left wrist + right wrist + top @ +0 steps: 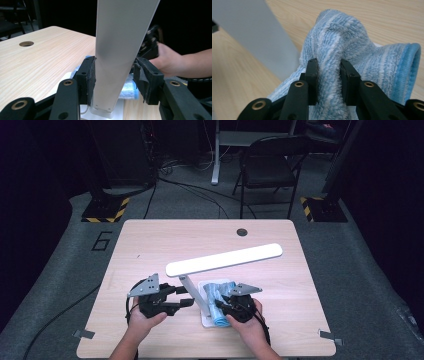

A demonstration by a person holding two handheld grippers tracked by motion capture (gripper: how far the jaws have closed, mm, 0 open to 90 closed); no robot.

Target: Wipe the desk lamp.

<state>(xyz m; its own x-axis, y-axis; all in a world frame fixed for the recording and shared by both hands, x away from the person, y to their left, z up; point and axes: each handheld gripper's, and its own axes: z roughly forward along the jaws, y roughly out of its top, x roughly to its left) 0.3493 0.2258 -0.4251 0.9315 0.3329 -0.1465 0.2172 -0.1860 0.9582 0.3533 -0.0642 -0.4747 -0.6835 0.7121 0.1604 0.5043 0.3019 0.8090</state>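
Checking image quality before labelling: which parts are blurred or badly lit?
High view: room dark, table evenly lit, lamp head bright. Left gripper view: lamp arm sharp, background black. Right gripper view: blue cloth sharp in the right tongs, lamp arm beside it a blurred grey.

Lab, hazard-striped stand bases (105,210), floor cables (192,187)

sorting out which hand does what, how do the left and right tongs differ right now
The left tongs straddle the stiff white lamp post, one pad touching and the other apart from it; the right tongs pinch a soft blue striped towel. The left jaws stand wider, the right nearly together. Both sit beside the lamp base.
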